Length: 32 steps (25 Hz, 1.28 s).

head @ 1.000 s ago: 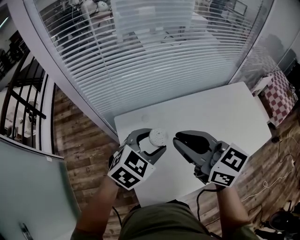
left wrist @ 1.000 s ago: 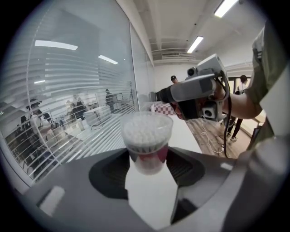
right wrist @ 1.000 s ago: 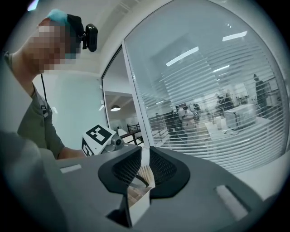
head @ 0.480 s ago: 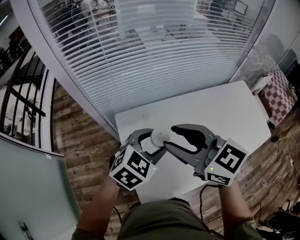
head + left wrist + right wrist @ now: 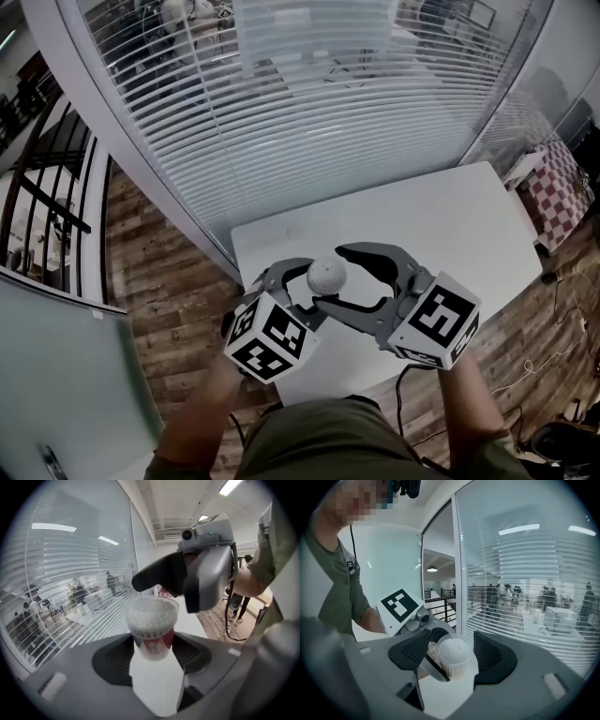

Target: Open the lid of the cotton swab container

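the left tongs (image 5: 153, 654) clamp the lower body of the clear round plastic cotton swab container (image 5: 152, 623), held up above the white surface (image 5: 450, 225). the right tongs (image 5: 451, 657) have just been opening and stand apart around its top, not pressing. they should close squarely on the lid (image 5: 452, 649) alone, then lift while the left holds firm.

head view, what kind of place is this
Probably an office: a glass wall with slatted blinds, people among desks beyond the glass, and ceiling strip lights. The work goes on over a plain white table.
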Tool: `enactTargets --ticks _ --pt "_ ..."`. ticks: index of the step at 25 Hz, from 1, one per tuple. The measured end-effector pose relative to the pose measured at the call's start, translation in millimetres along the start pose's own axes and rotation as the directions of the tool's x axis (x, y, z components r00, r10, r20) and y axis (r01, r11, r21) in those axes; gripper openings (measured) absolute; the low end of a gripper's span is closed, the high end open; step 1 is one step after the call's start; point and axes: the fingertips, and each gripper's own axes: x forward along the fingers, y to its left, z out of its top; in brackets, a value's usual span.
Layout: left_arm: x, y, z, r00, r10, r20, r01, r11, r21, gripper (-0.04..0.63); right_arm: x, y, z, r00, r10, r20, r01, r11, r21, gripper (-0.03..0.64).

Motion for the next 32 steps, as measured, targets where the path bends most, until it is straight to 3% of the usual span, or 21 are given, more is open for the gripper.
enactTargets --ticks 6,18,32 --pt "1 0 -1 1.0 -0.008 -0.006 0.008 1.0 0.009 0.259 9 -2 -7 0.999 0.012 -0.05 -0.012 1.0 -0.002 0.319" --pt "7 -4 -1 1.0 -0.016 -0.014 0.017 0.999 0.035 0.259 26 -6 -27 0.991 0.02 -0.129 -0.018 1.0 0.016 0.318" --pt "7 -4 6 1.0 -0.015 -0.002 0.015 0.999 0.029 0.259 23 -13 -21 0.998 0.001 -0.066 0.002 0.999 0.054 0.287"
